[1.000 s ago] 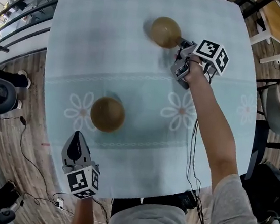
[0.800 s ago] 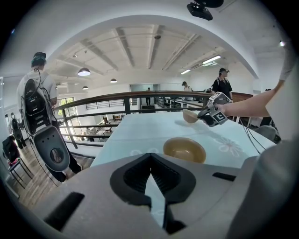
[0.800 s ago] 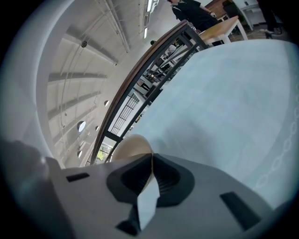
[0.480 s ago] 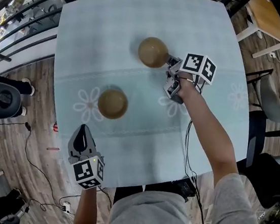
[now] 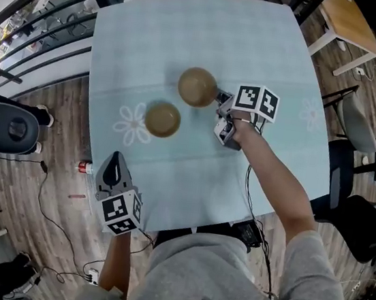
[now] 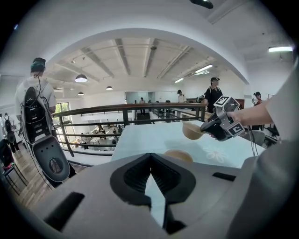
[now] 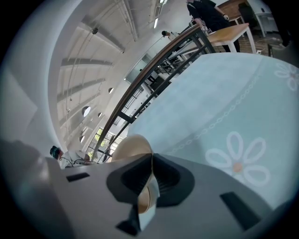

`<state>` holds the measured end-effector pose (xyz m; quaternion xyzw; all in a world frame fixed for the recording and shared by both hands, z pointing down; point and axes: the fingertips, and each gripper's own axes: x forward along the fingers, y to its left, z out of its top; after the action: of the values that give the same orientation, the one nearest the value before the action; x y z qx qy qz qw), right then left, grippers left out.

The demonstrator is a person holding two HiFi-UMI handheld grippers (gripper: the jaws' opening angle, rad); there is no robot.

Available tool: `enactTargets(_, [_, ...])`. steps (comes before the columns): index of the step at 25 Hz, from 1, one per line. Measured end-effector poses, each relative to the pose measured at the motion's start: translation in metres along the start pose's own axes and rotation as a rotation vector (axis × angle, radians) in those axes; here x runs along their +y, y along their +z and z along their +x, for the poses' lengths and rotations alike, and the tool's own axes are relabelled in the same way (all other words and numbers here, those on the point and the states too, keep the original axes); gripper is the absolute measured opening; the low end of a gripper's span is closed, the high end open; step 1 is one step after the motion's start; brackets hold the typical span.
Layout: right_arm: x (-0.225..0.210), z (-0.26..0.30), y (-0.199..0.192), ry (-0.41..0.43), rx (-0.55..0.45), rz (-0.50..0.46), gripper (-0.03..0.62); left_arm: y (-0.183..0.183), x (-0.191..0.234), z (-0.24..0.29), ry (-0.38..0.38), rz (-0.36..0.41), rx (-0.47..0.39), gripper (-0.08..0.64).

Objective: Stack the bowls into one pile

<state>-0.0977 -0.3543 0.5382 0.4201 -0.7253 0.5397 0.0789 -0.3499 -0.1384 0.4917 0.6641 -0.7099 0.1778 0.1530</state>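
Two tan bowls are over a pale blue flowered table point(image 5: 190, 29). One bowl point(image 5: 162, 120) rests on the cloth beside a white daisy print. The other bowl point(image 5: 197, 87) hangs tilted just above the table, with my right gripper point(image 5: 219, 102) shut on its right rim. In the right gripper view that rim point(image 7: 131, 148) runs between the closed jaws of the right gripper point(image 7: 150, 183). My left gripper point(image 5: 112, 162) is shut on nothing at the table's near-left edge. In the left gripper view the left gripper point(image 6: 150, 173) faces the resting bowl point(image 6: 177, 155) and the held bowl point(image 6: 192, 130).
A black railing point(image 5: 46, 24) runs along the table's far-left side. Beyond the far right corner is a wooden table point(image 5: 356, 24), with a dark chair point(image 5: 361, 141) to the right. A round black device point(image 5: 12, 129) sits on the wooden floor at left. People stand in the background point(image 6: 212, 95).
My right gripper has carried its bowl left and nearer, and the bowl now hangs close to the resting bowl. The left gripper has stayed shut at the near-left edge.
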Motion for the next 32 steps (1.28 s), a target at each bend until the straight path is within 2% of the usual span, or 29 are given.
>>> enactTargets(5, [0.015, -0.012, -0.037, -0.004, 0.034, -0.037, 0.034, 0.004, 0.005, -0.014, -0.005, -0.019, -0.020, 0.017])
enactTargets(9, [0.017, -0.011, -0.068, -0.011, 0.077, -0.070, 0.034, 0.009, -0.010, -0.023, -0.027, -0.008, -0.037, 0.017])
enactTargets(16, [0.014, 0.016, -0.119, -0.055, 0.115, -0.056, 0.034, 0.004, 0.003, -0.046, -0.021, -0.006, -0.048, 0.017])
enactTargets(22, [0.016, 0.032, -0.129, -0.105, 0.104, -0.063, 0.034, -0.013, 0.023, -0.061, -0.005, -0.017, -0.026, 0.017])
enactTargets(28, [0.022, 0.049, -0.131, -0.132, 0.125, -0.168, 0.035, -0.020, 0.034, -0.062, 0.006, -0.039, -0.024, 0.017])
enactTargets(32, [0.024, 0.051, -0.129, -0.102, 0.141, -0.226, 0.037, -0.020, 0.025, -0.058, 0.008, -0.039, -0.026, 0.017])
